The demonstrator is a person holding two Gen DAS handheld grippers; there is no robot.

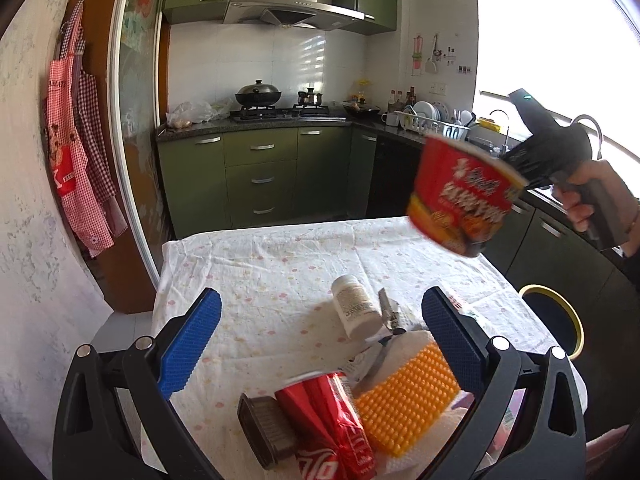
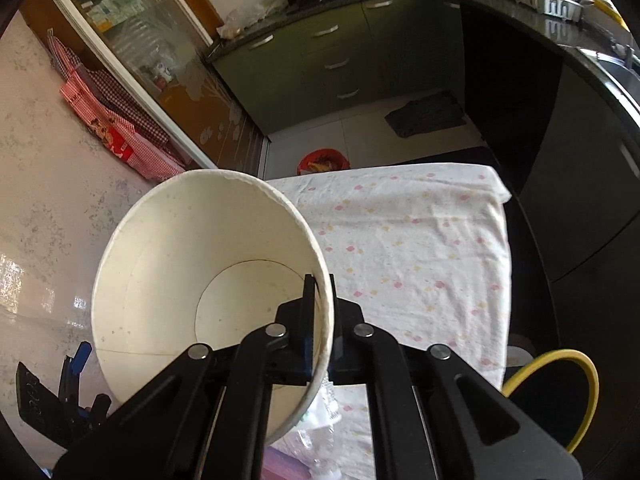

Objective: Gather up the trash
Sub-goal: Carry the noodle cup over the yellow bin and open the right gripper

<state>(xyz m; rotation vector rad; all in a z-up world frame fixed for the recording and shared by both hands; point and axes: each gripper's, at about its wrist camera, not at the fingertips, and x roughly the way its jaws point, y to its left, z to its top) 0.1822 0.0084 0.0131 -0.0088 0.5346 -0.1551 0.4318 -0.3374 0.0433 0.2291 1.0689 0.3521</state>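
Left wrist view. Your left gripper [image 1: 320, 348] stands with its blue pads [image 1: 192, 344] spread wide and nothing pressed between them. Past and between them, on the table [image 1: 256, 264] under its spotted white cloth, you have:
- a crushed red wrapper [image 1: 332, 420], nearest the camera, lying between the two pads' lines;
- a dark brown brush block [image 1: 262, 428], touching the wrapper's left side;
- an orange studded pad [image 1: 404, 396], on white paper, just right of the wrapper;
- a white bottle [image 1: 356, 304], lying on its side farther out, with a small dark item [image 1: 390, 312] just beside it.

The instant noodle cup [image 1: 464, 196] hangs in the air above the table's far right corner, well clear of your left fingers. It is tilted, slightly blurred, red with a yellow-orange band and printed lettering. Your right hand [image 1: 592, 200] holds the black right gripper behind it.

Right wrist view. Your right gripper [image 2: 320, 320] is clenched on the noodle cup [image 2: 208, 288]: one finger sits inside the wall, the other outside, the rim pinched between them. The cup lies tipped toward the camera, mouth open; its interior is plain white, empty, with a round base and a slightly ragged rim. It hangs over the table's near left edge [image 2: 400, 240]. A black bin with a yellow rim [image 2: 576, 364] stands at lower right beside the table. Part of your left gripper [image 2: 76, 364] shows at lower left.
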